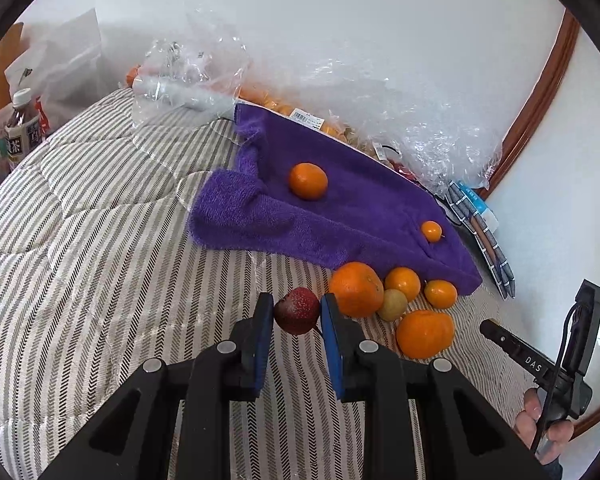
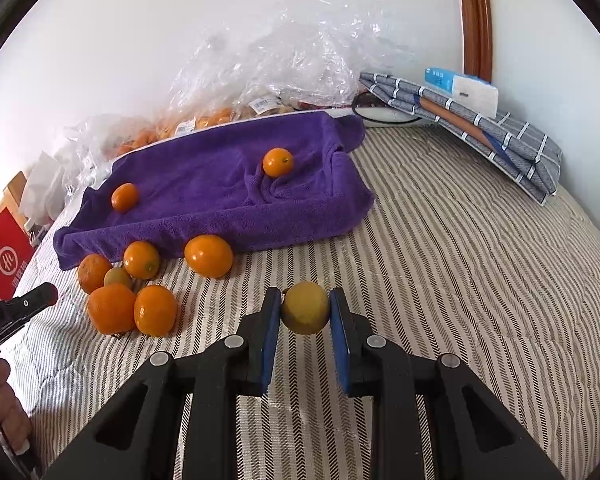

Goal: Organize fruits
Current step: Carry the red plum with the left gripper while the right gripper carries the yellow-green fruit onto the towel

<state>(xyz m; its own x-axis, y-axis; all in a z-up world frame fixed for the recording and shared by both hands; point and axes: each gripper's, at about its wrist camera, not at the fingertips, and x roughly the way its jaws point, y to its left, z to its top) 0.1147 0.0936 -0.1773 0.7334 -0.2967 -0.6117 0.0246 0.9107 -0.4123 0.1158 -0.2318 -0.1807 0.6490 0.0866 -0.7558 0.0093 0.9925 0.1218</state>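
Observation:
My left gripper is shut on a dark red fruit just above the striped bedcover. My right gripper is shut on a yellow-green fruit over the bedcover. A purple towel lies spread beyond, with two oranges on it. It also shows in the right wrist view with the two oranges. Several oranges and a small green fruit cluster at the towel's near edge; they also show in the right wrist view.
Clear plastic bags with more fruit lie behind the towel by the white wall. A folded grey checked cloth with a box sits at the right. A tea bottle stands far left. A red box is at the bed's left edge.

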